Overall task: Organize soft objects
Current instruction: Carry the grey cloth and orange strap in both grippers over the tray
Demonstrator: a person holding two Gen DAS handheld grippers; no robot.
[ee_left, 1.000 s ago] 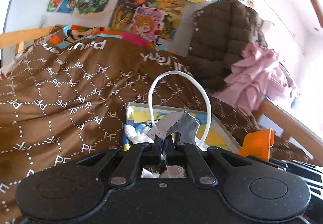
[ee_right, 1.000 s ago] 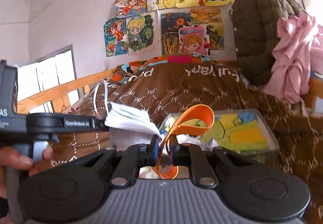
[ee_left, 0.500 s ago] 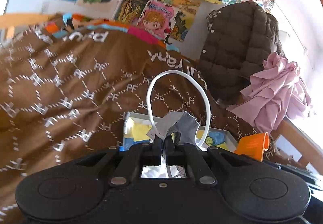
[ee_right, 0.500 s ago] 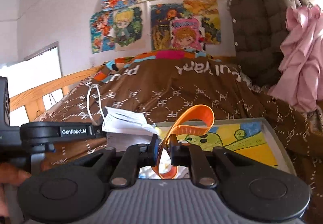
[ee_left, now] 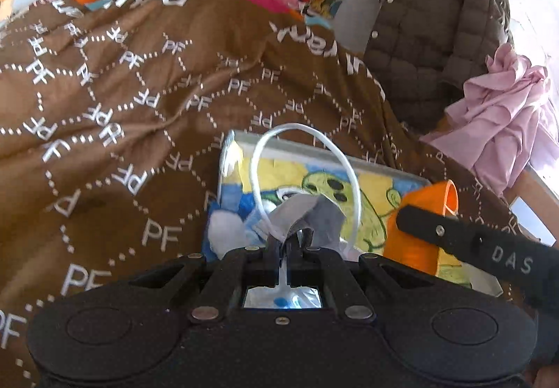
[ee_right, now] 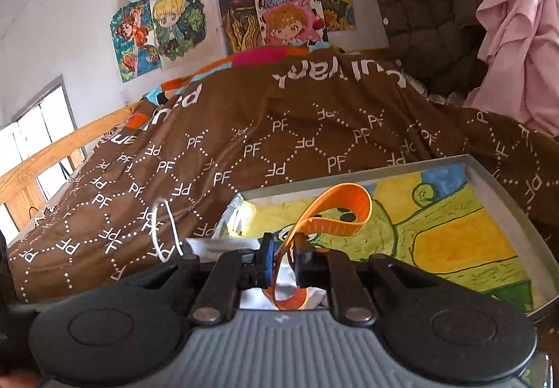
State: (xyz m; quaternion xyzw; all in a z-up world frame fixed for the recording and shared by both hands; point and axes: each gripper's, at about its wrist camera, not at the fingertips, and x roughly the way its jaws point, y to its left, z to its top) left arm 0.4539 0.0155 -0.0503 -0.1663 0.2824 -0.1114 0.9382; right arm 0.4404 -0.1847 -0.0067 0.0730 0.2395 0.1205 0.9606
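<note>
My left tongs (ee_left: 289,241) are pinched nearly closed on a face mask (ee_left: 307,217), its grey-white cloth crumpled between the tips and its white ear loop (ee_left: 304,171) arching up above them. The mask hangs over the near left part of a shallow tray (ee_left: 244,140) whose bottom is painted with a yellow, blue and green cartoon. The tray lies on a brown blanket (ee_left: 139,91) printed with white "PF" letters and dotted lines. White and blue soft bits (ee_left: 223,234) sit in the tray's near left corner, just beside the mask.

My right tongs (ee_right: 282,253) are squeezed almost shut on an orange band (ee_right: 335,210). One loop of it curls up above the tips, and another hangs below them. The band is held over the near left part of the same tray (ee_right: 496,185), above the green cartoon figure. From the left camera the band (ee_left: 419,213) shows at the tray's right side, with the black arm (ee_left: 471,241) of the right tongs crossing in front of it.

Behind the blanket a brown quilted jacket (ee_left: 429,31) and a pink cloth (ee_left: 503,122) hang by the wall, with cartoon posters (ee_right: 223,11) above.
</note>
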